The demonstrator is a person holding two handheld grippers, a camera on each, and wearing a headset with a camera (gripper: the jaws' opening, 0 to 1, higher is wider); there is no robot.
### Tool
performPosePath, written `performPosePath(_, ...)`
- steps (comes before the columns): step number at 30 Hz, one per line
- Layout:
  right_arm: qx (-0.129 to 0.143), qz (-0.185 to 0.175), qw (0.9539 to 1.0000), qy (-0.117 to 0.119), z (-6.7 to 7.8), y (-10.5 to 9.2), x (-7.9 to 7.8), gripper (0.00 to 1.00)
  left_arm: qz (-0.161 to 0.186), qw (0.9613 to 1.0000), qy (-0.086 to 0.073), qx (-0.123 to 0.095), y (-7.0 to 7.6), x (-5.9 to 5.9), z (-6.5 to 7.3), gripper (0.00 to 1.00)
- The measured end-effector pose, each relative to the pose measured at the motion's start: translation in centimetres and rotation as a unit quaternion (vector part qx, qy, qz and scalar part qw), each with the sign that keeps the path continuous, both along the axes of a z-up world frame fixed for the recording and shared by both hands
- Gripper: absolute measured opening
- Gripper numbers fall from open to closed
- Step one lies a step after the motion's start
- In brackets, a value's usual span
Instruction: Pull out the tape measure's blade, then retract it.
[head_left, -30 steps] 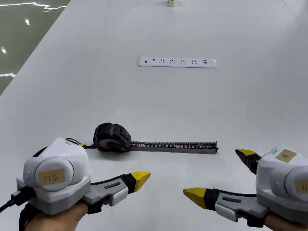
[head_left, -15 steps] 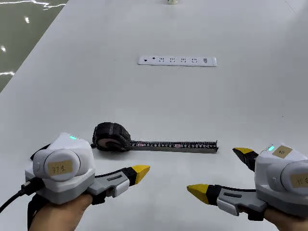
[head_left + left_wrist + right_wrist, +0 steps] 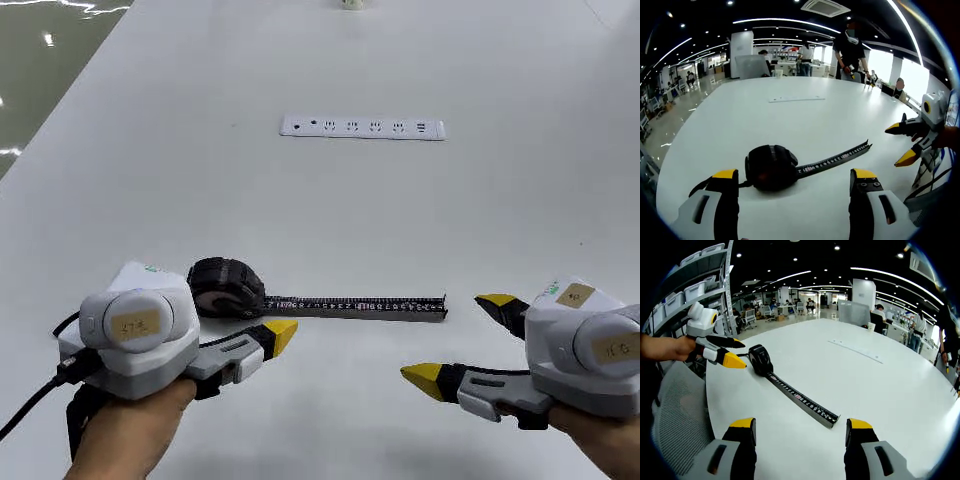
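A black tape measure [image 3: 228,288] lies on the white table [image 3: 200,180], its blade [image 3: 355,304] pulled out to the right and flat on the surface. My left gripper [image 3: 240,318] is open just before the case, one yellow fingertip [image 3: 280,333] beside the blade's root. In the left gripper view the case [image 3: 771,166] sits ahead between the spread jaws of the left gripper [image 3: 794,175]. My right gripper [image 3: 457,338] is open near the blade's hooked end. In the right gripper view the blade [image 3: 800,399] ends just ahead of that gripper [image 3: 800,423], apart from it.
A white power strip [image 3: 362,127] lies farther back on the table. The table's left edge [image 3: 60,95] drops to a glossy floor. A small object [image 3: 350,4] stands at the far edge. People stand beyond the table [image 3: 852,45]. A mesh chair [image 3: 675,410] is near the right gripper.
My left gripper has moved forward, closer to the tape measure's case. My right gripper has edged forward toward the blade's end. The tape measure has stayed put with its blade out.
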State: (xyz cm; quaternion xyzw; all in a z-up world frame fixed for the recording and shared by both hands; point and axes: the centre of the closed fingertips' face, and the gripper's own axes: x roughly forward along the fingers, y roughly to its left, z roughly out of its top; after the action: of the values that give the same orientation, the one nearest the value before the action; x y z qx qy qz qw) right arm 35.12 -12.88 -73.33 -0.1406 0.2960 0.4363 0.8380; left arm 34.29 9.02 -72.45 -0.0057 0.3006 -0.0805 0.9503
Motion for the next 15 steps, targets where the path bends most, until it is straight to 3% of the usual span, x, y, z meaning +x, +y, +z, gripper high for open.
performPosePath(15, -0.031, 0.048, 0.9984, 0.001, -1.4, -0.1, 1.6, 0.61, 0.023, 0.9997, 0.010, -0.003, 1.1, 1.1, -0.7, 0.83)
